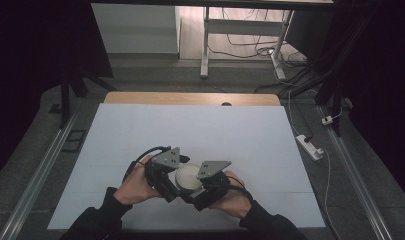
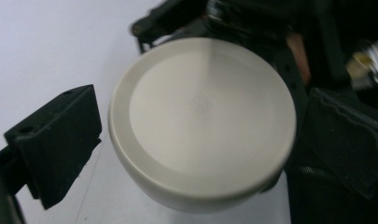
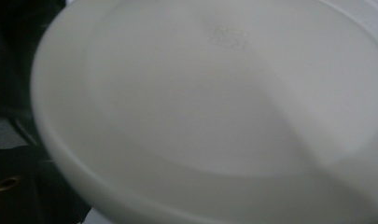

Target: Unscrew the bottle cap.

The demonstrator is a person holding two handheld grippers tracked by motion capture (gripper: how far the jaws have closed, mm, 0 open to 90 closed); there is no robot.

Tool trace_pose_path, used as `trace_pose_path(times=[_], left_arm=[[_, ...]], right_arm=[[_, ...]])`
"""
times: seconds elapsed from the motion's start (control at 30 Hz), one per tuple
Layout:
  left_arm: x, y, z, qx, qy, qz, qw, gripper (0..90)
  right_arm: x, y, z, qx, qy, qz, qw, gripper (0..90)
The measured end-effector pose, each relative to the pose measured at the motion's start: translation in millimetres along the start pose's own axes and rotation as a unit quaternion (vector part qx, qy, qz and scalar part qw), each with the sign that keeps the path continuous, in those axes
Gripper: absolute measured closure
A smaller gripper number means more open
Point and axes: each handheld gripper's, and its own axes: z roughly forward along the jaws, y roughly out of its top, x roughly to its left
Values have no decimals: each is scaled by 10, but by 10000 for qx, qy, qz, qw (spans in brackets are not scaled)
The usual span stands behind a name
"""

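Your table [image 1: 140, 135] is the biggest thing here, covered by a white sheet with a strip of bare wood along its far edge; most of that sheet lies open ahead of you and to both sides, and the work sits close to your near edge. Beyond the far edge you have grey floor, a white desk frame [image 1: 206, 45] and loose cables.

The round cream lid [image 1: 188, 176] sits between your two grippers, near the table's front. In the left gripper view the lid [image 2: 203, 119] shows its flat face and raised rim, with a faint mark at its centre too blurred to read. In the right gripper view the lid [image 3: 214, 112] is very close and cut off by the frame; an embossed stamp near the top is there, but you cannot read it.

Your left gripper [image 1: 176, 185] stands wide: one jaw is clear of the lid's rim, the other close beside it. Your right gripper [image 1: 189, 194] presses in from the other side; its jaws are hidden behind the lid, so whether it grips is impossible to tell
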Motion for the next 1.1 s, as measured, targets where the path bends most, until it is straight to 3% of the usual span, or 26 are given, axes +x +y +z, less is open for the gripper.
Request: trace_pose_path(times=[0.07, 0.2, 0.37, 0.5, 0.7, 0.73, 0.77, 0.83, 0.93, 1.1], left_arm=[[-9, -12, -2, -18, -227, 138, 9996, 5], [-21, -18, 24, -35, -426, 287, 9987, 12], [-58, -26, 43, -67, -487, 437, 9978, 71], [-68, -16, 48, -59, -246, 354, 9991, 75], [-37, -3, 111, -67, 159, -110, 9998, 77], [-34, 4, 122, -69, 244, -224, 9994, 77], [-37, 23, 145, -53, 478, -422, 9980, 77], [-41, 35, 157, -35, 590, -507, 9970, 77], [-64, 79, 199, 4, 948, -747, 9927, 77], [-60, 84, 199, -61, 1008, -869, 9911, 77]], right_arm=[[18, 6, -2, -8, 63, -60, 10000, 63], [116, 32, 12, -2, 319, -276, 9991, 63], [153, 42, 19, -4, 370, -341, 9987, 63], [117, 43, 14, 23, 213, -291, 9993, 63], [69, 29, 22, 109, -27, -97, 9999, 63], [57, 27, 24, 116, -78, -45, 9999, 63], [31, 23, 25, 130, -210, 72, 9997, 63], [6, 18, 26, 147, -365, 137, 9991, 63], [-16, 11, 31, 150, -484, 305, 9983, 63], [-32, 7, 32, 156, -555, 374, 9976, 63]])
